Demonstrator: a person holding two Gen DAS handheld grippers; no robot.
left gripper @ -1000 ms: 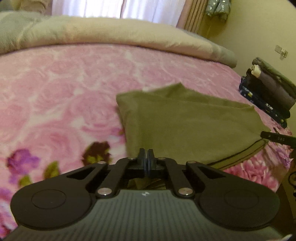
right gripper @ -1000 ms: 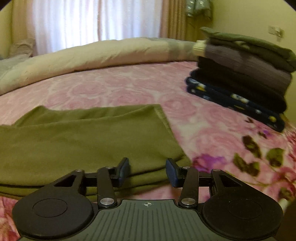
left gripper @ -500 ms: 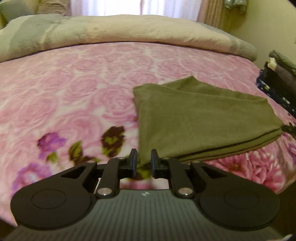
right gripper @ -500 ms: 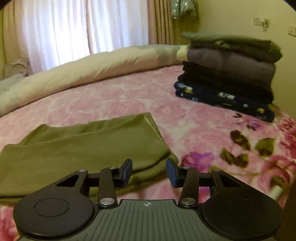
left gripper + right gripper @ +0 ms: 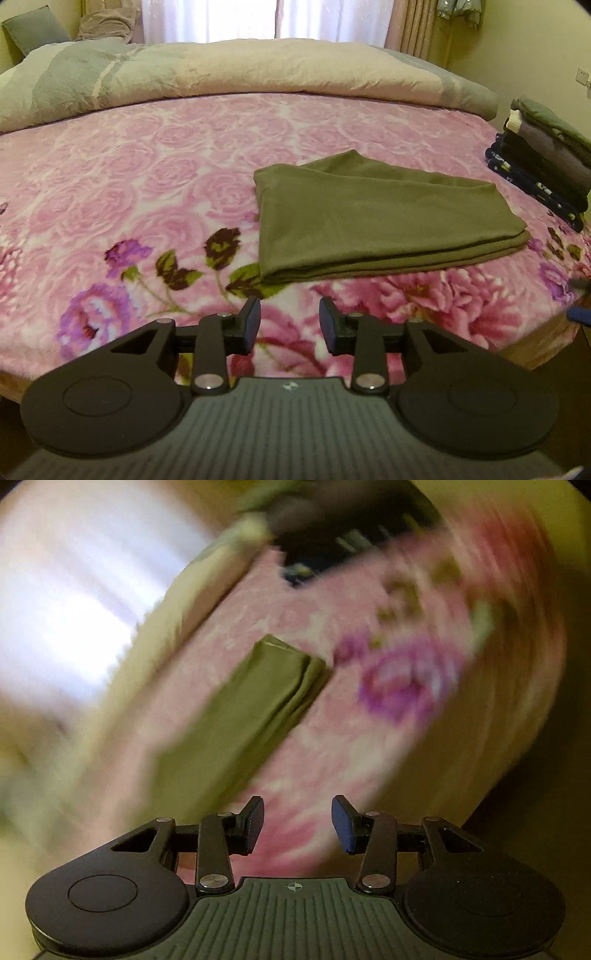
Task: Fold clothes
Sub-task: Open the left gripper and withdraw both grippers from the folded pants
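An olive-green garment [image 5: 373, 221] lies folded into a flat rectangle on the pink rose-patterned bedspread [image 5: 147, 192]. My left gripper [image 5: 290, 325] hovers short of its near edge, apart from it; its jaws are opening and nothing is between them. The right wrist view is smeared by motion and tilted. There the folded garment [image 5: 251, 705] runs diagonally ahead of my right gripper [image 5: 297, 823], which is open, holds nothing and is clear of the cloth.
A stack of folded clothes [image 5: 543, 166] stands at the bed's right edge, blurred dark [image 5: 347, 528] in the right wrist view. A rolled beige-and-grey duvet [image 5: 236, 70] lies across the far side, below curtains [image 5: 258, 18]. The bed's front edge is just beneath my grippers.
My left gripper went from shut at the garment's edge to open and drew back from it. My right gripper, open throughout, also pulled away and rolled, tilting its view.
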